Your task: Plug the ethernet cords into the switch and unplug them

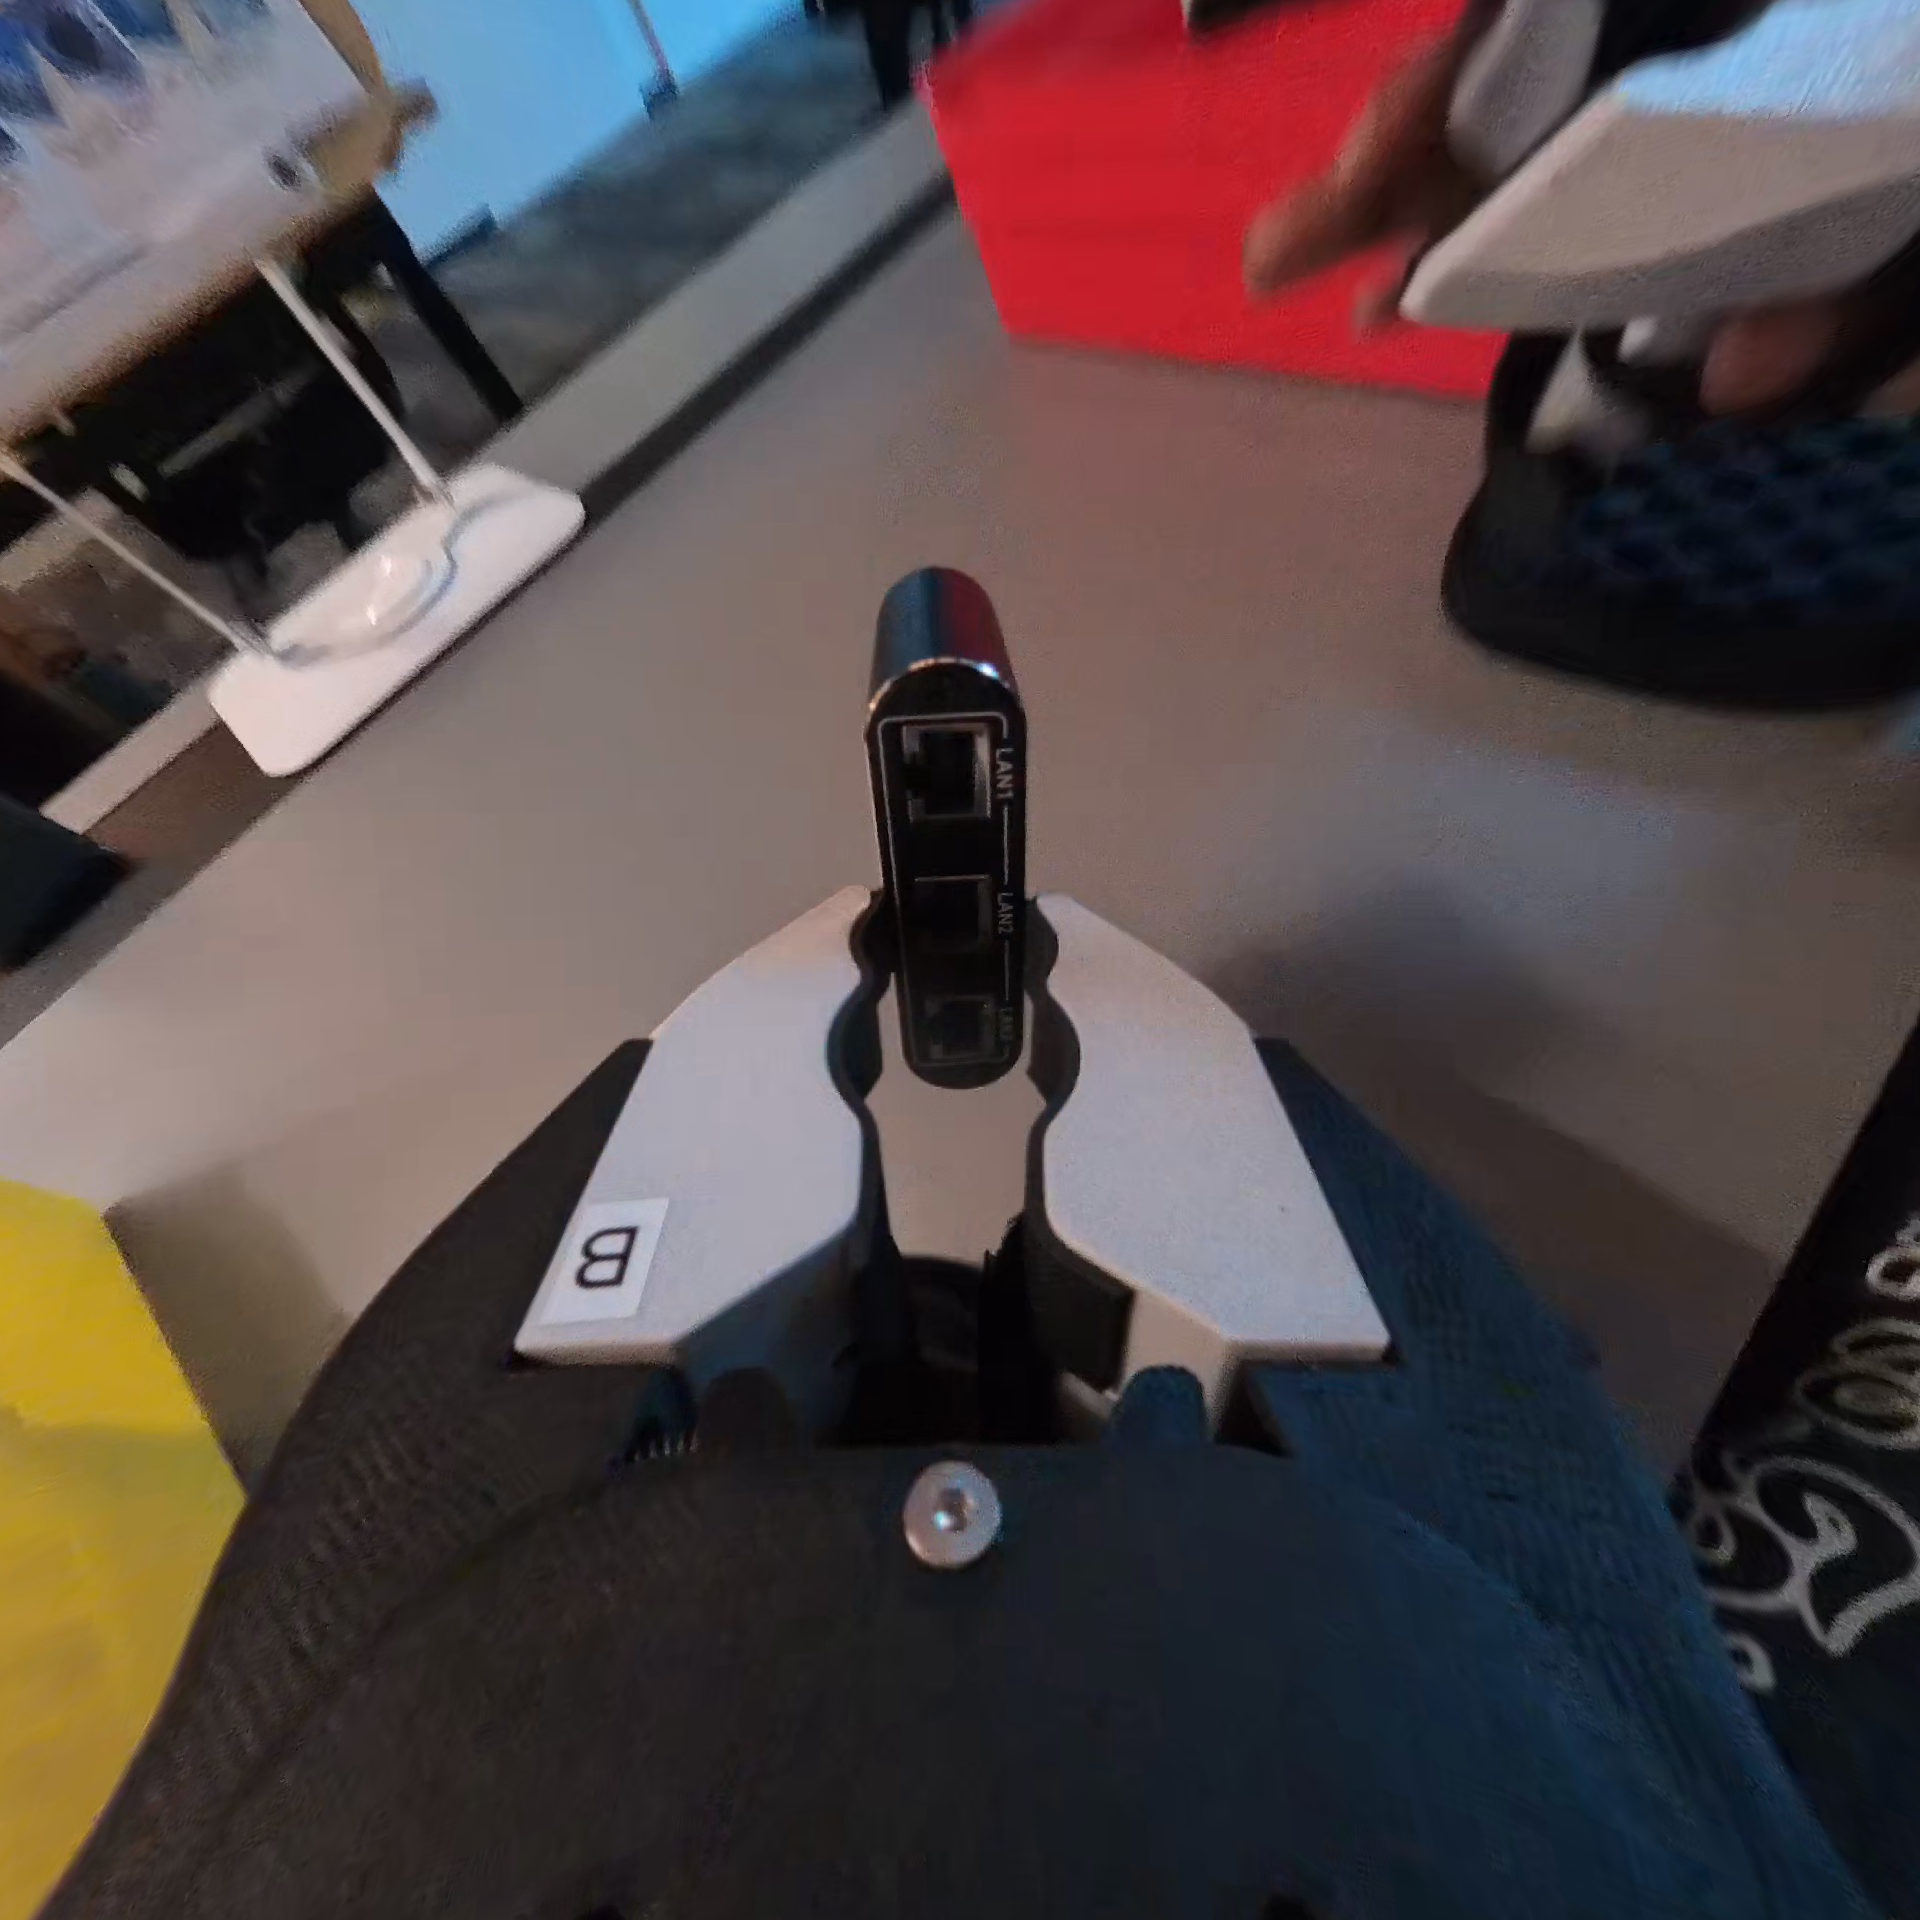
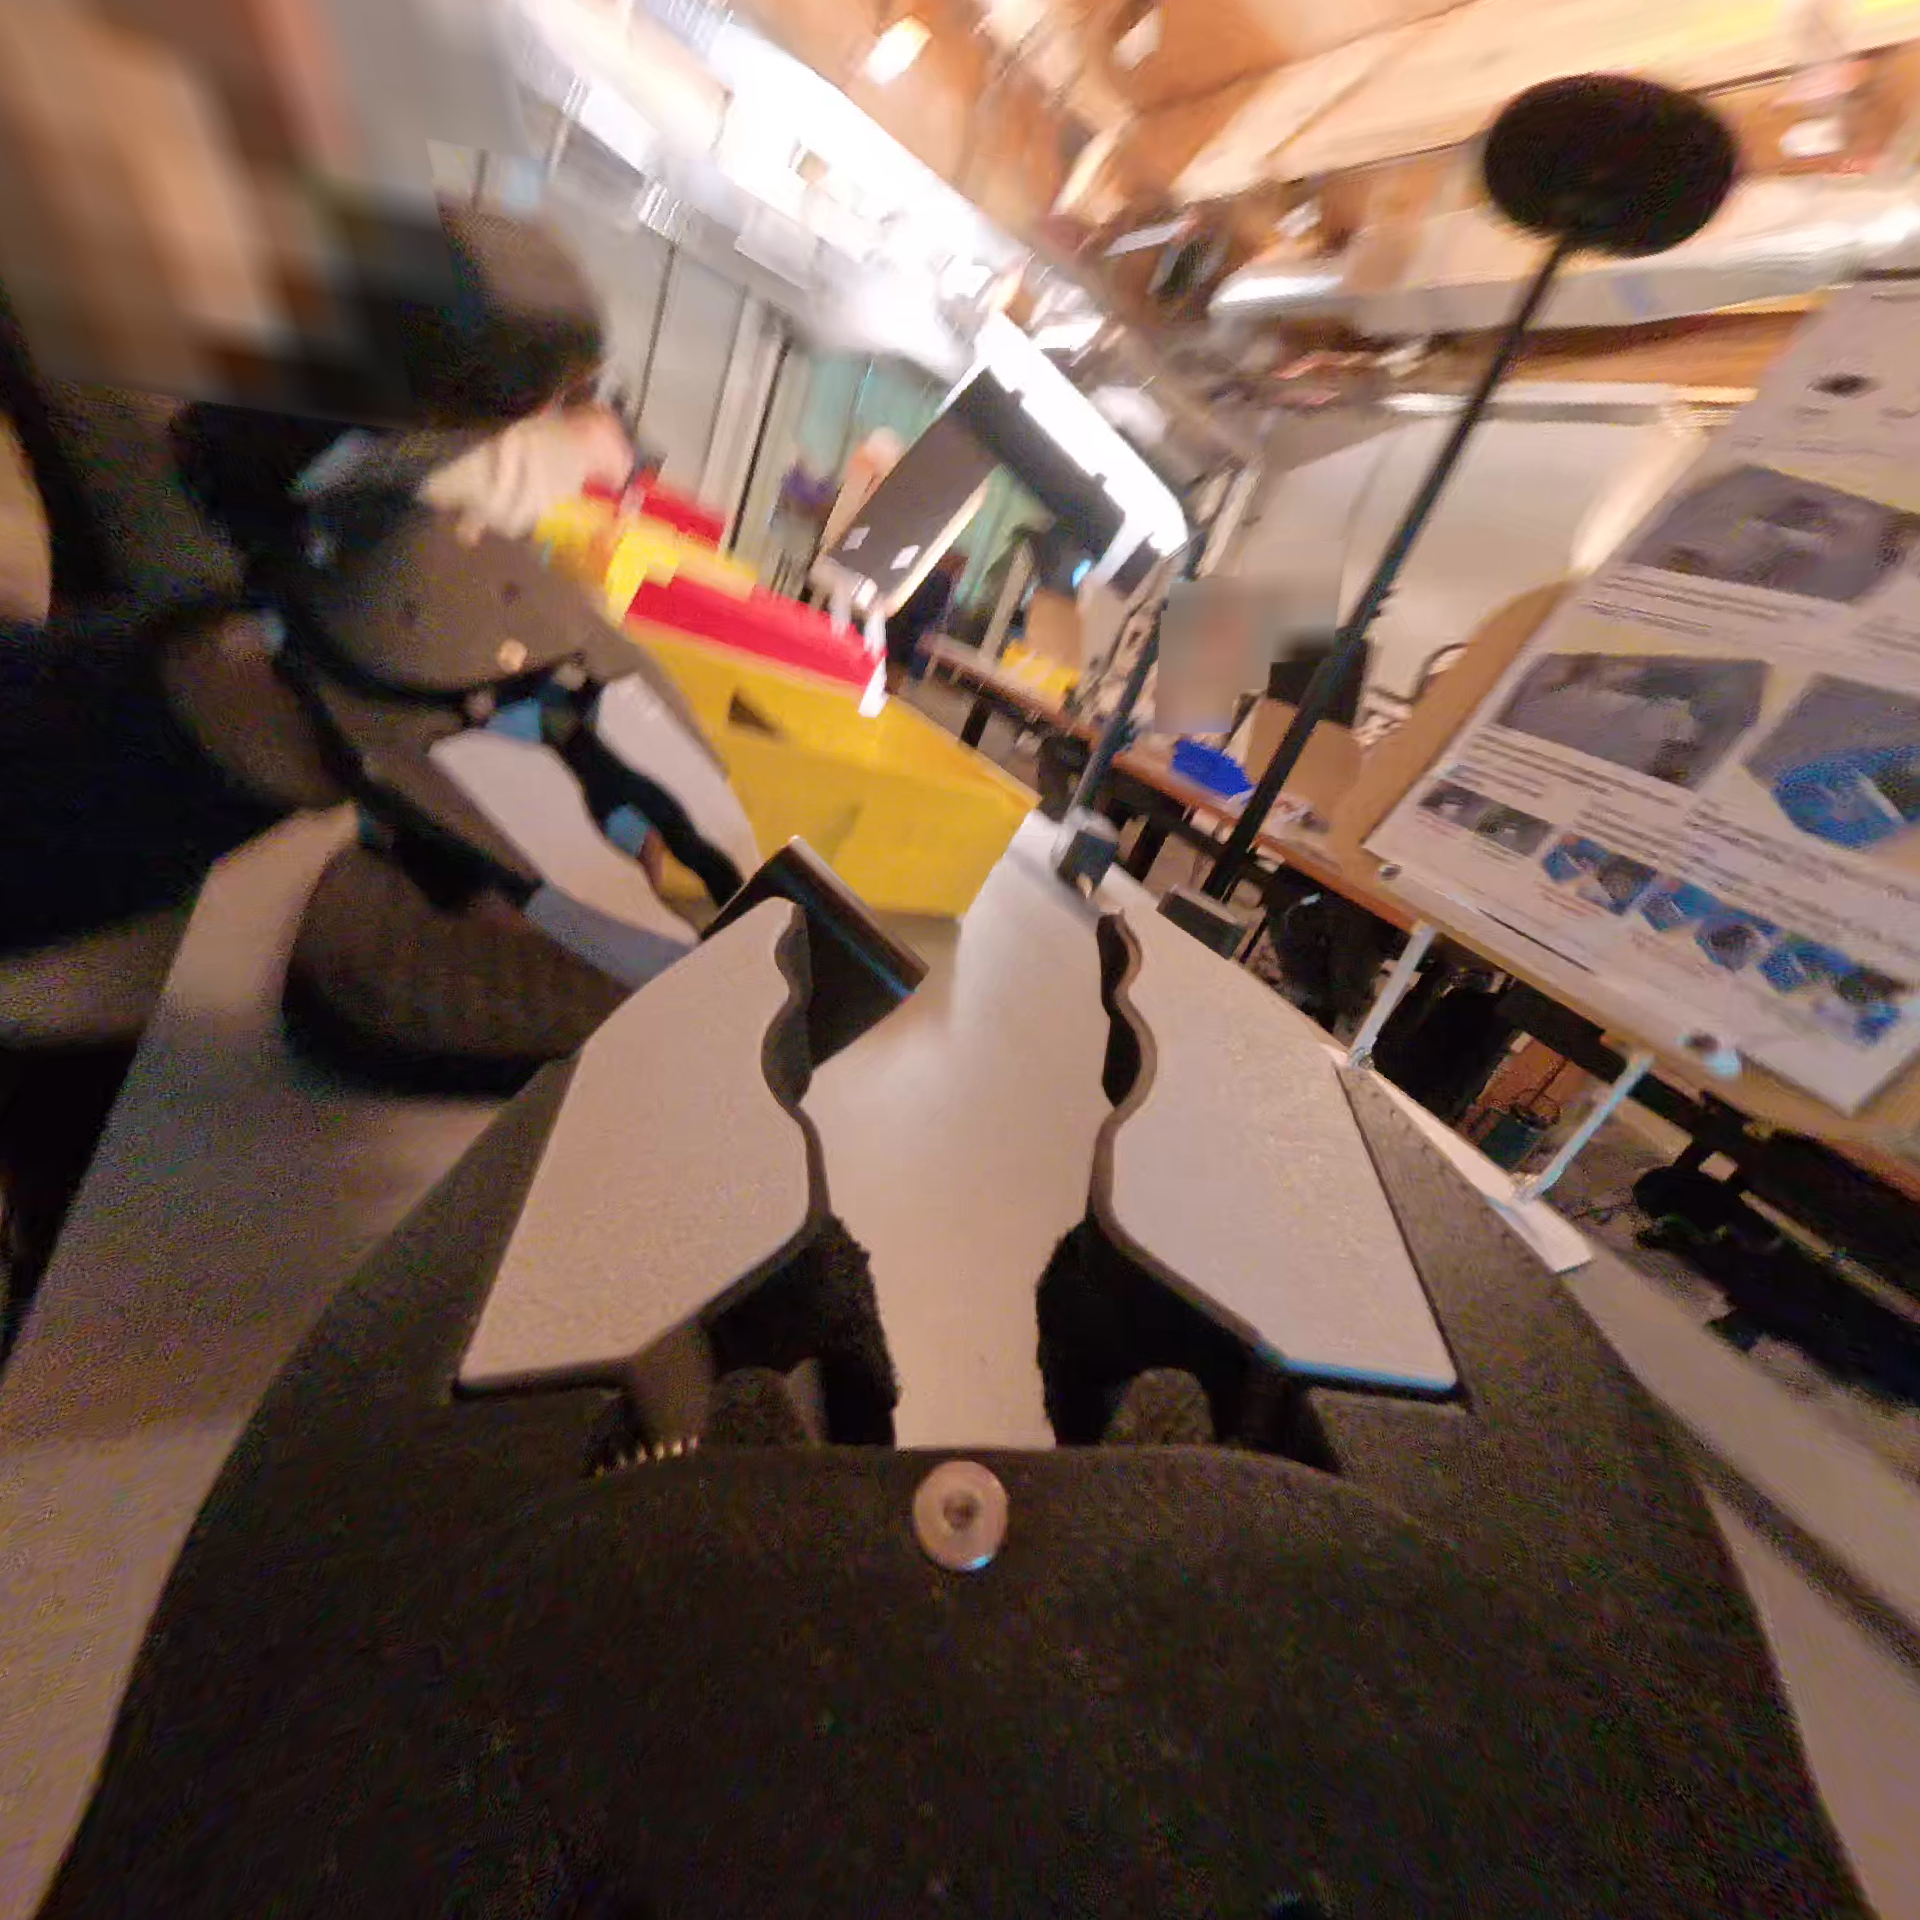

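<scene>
My left gripper [image 1: 951, 920] is shut on a small black switch [image 1: 948, 790], gripping its lower half. The switch is held on end above the grey table [image 1: 644, 831], and its three ports face the camera, all empty. My right gripper [image 2: 951, 925] is open and empty, just right of the switch [image 2: 847, 940], which shows as a dark block beside its left fingertip. The left gripper's white fingers [image 2: 540, 821] show there at the left. In the left wrist view the right gripper's white finger [image 1: 1662, 197] and a hand are blurred at the top right. No ethernet cord is in view.
A yellow bin [image 2: 883, 790] and red bins [image 2: 748, 613] stand behind the switch; the yellow bin also shows in the left wrist view [image 1: 73, 1507], and a red bin does too [image 1: 1143, 187]. A poster on a clear stand [image 2: 1714, 727] lines the table's edge. A black patterned cloth [image 1: 1808, 1455] lies at right. Some 11 cm of space lies between my two pairs of fingers.
</scene>
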`<act>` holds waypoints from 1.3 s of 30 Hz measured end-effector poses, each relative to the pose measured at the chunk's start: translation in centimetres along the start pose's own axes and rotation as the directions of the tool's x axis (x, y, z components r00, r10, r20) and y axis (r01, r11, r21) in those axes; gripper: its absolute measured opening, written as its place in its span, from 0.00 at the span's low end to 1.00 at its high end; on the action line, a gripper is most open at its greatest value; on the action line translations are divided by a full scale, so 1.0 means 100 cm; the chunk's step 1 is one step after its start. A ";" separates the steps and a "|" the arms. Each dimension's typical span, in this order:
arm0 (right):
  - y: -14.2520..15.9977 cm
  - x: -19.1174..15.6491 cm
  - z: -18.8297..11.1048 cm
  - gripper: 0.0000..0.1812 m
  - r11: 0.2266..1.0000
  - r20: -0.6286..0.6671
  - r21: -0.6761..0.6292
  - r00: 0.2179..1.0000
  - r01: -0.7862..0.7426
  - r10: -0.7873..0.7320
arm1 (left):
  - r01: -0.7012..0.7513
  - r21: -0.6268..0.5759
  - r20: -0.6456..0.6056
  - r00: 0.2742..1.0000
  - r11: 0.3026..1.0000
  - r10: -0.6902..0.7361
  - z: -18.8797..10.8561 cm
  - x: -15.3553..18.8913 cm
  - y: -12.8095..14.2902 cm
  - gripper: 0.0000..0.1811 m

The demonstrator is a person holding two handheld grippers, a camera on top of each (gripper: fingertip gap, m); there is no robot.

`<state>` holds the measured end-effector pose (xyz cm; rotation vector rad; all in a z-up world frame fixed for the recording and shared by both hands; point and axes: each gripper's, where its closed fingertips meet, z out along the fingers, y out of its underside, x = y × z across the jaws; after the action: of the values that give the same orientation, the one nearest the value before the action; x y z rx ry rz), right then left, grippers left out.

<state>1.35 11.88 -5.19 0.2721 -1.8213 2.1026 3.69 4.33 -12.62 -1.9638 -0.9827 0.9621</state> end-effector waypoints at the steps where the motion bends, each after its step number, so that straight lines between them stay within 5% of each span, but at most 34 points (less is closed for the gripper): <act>1: 0.003 -0.006 0.002 0.29 0.996 0.073 -0.061 0.995 0.070 -0.065 | -0.015 -0.047 -0.012 1.000 0.999 0.015 0.002 0.003 0.006 0.13; 5: 0.028 -0.044 0.003 0.28 0.912 0.451 -0.273 0.878 0.305 -0.159 | -0.096 -0.146 -0.073 0.994 0.985 0.086 0.011 0.022 0.019 0.13; 12: 0.070 -0.068 0.019 0.17 0.721 0.702 -0.374 0.686 0.583 -0.191 | -0.196 -0.197 -0.168 0.972 0.961 0.164 0.016 0.046 0.025 0.13; 15: 0.077 -0.072 0.016 0.14 0.713 0.723 -0.395 0.675 0.580 -0.149 | -0.207 -0.173 -0.214 0.962 0.963 0.169 0.014 0.051 0.025 0.13; 19: 0.064 -0.068 -0.005 0.13 0.840 0.722 -0.424 0.686 0.340 0.087 | -0.066 0.011 -0.364 0.929 0.998 0.065 0.008 0.071 0.001 0.13; 21: 0.067 -0.065 -0.019 0.13 0.838 0.718 -0.482 0.663 0.255 0.211 | 0.020 0.029 -0.417 0.909 0.999 -0.006 0.010 0.082 -0.008 0.13; 27: 0.110 -0.060 -0.062 0.13 0.662 0.785 -0.565 0.568 0.492 0.247 | 0.008 -0.064 -0.417 0.908 0.998 -0.034 0.041 0.113 0.000 0.13; 39: 0.115 -0.049 -0.069 0.13 0.628 0.802 -0.547 0.561 0.553 0.204 | -0.006 -0.139 -0.500 0.864 0.990 -0.065 0.033 0.115 0.019 0.14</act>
<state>2.08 16.71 -18.66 1.3229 -2.8159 0.7946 6.38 14.17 -19.13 -2.1494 -0.7829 0.3272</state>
